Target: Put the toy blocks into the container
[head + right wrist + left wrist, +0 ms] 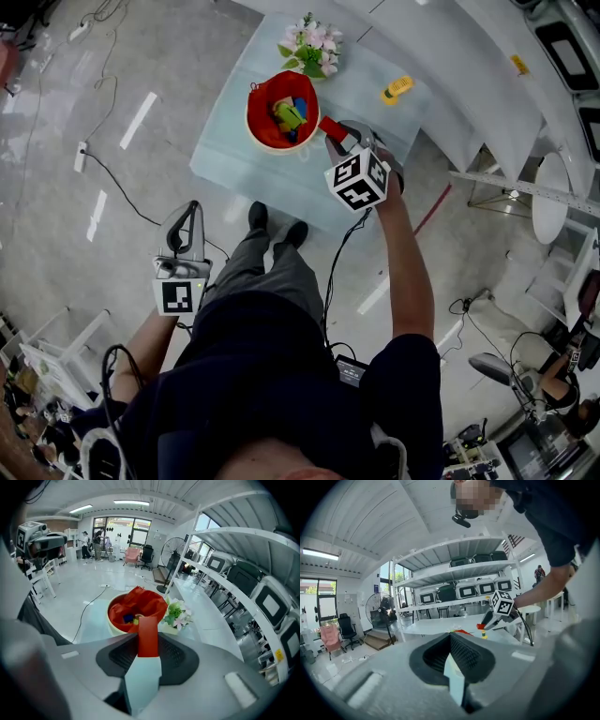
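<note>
A red-lined round container (264, 120) stands on the pale glass table (225, 150) with several coloured blocks (289, 114) inside. My right gripper (336, 135) is shut on a red block (330, 127) just right of the container's rim. In the right gripper view the red block (148, 637) stands upright between the jaws, with the container (123, 607) straight ahead. A yellow block (397, 89) lies on the table farther right. My left gripper (192, 208) hangs low over the floor, away from the table, shut with nothing in it (451, 637).
A small pot of pink and white flowers (314, 47) stands behind the container. A long white counter (441, 56) runs past the table's far side. Cables (112, 178) trail over the floor at left. The person's shoes (277, 225) are at the table's near edge.
</note>
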Motion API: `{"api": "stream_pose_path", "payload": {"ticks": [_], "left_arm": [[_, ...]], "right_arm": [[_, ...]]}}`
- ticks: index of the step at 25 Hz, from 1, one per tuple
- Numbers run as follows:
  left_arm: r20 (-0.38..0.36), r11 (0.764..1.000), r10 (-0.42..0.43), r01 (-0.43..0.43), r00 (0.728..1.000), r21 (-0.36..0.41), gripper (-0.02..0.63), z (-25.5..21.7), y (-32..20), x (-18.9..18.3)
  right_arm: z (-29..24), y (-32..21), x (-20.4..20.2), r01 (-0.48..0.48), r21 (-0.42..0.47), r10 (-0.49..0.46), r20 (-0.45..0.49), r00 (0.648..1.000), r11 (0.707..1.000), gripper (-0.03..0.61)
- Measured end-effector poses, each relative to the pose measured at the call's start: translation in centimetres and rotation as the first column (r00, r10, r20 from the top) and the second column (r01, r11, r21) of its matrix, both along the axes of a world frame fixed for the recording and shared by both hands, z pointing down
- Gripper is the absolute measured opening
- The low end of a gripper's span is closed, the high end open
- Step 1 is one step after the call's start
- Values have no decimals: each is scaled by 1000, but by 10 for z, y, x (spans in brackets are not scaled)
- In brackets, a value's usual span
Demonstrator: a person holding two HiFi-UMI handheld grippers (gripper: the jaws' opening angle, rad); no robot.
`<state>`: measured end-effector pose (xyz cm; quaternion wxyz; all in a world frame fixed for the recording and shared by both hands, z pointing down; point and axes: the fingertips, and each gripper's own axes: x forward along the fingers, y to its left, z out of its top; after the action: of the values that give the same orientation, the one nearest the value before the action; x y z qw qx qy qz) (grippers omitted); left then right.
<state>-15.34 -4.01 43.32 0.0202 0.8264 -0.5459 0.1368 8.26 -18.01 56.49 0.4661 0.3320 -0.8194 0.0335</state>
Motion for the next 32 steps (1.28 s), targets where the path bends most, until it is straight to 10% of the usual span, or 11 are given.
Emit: {"api": "stream_pose_path", "payload": {"ticks": [32], "left_arm": [[-32, 998, -53, 54, 998, 38, 3, -11, 13, -36]], "right_arm": [[37, -28, -93, 98, -52, -105, -160, 982, 994, 130]]}}
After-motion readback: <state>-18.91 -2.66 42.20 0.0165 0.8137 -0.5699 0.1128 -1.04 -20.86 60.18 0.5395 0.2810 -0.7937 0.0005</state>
